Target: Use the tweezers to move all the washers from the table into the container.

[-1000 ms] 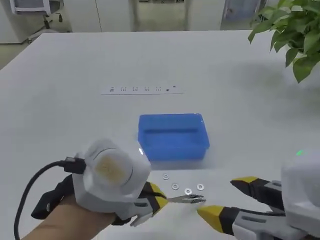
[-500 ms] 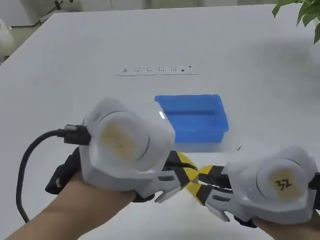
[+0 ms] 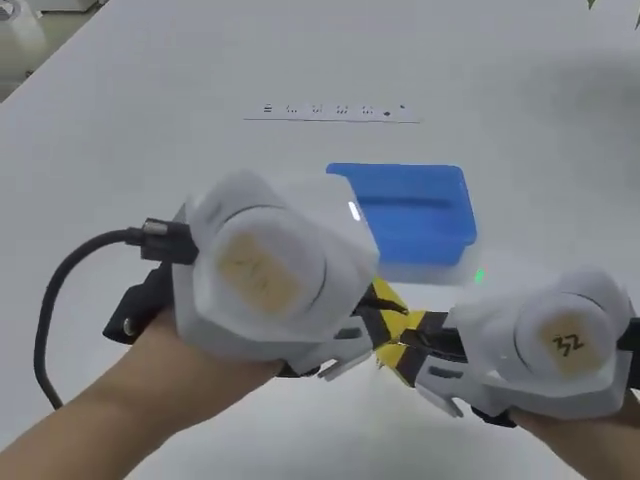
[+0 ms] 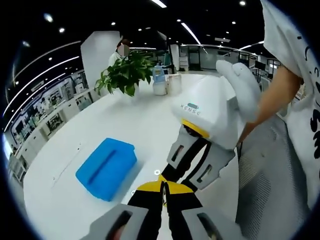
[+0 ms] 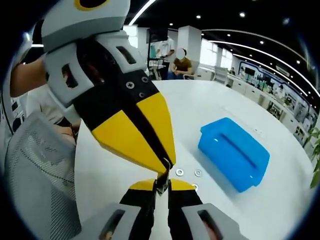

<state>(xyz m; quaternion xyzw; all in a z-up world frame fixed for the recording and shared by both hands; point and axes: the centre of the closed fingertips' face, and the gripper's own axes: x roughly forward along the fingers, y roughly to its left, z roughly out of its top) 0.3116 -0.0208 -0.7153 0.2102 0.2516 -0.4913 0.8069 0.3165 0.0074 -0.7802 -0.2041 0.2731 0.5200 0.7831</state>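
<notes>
In the head view my left gripper [image 3: 383, 318] and right gripper [image 3: 408, 347] meet tip to tip in front of the blue container [image 3: 405, 213]. The thin metal tweezers [image 5: 161, 184] run from the left gripper's shut yellow jaws into the right gripper [image 5: 160, 187], which is shut on their tip. In the left gripper view the left gripper [image 4: 163, 187] is shut on the tweezers, with the right gripper's jaws just beyond. Small washers [image 5: 179, 172] lie on the white table between the tips and the container [image 5: 234, 152]; one washer [image 4: 157, 172] shows near the container [image 4: 106, 167].
A white power strip [image 3: 332, 111] lies beyond the container. A black cable [image 3: 62, 290] trails from the left gripper. A potted plant [image 4: 126, 74] stands at the table's far side. People sit in the background [image 5: 182, 62].
The right gripper has come in from the right and shut on the tweezers held by the left gripper. The head camera has tilted down and closer, and the grippers now cover the washers.
</notes>
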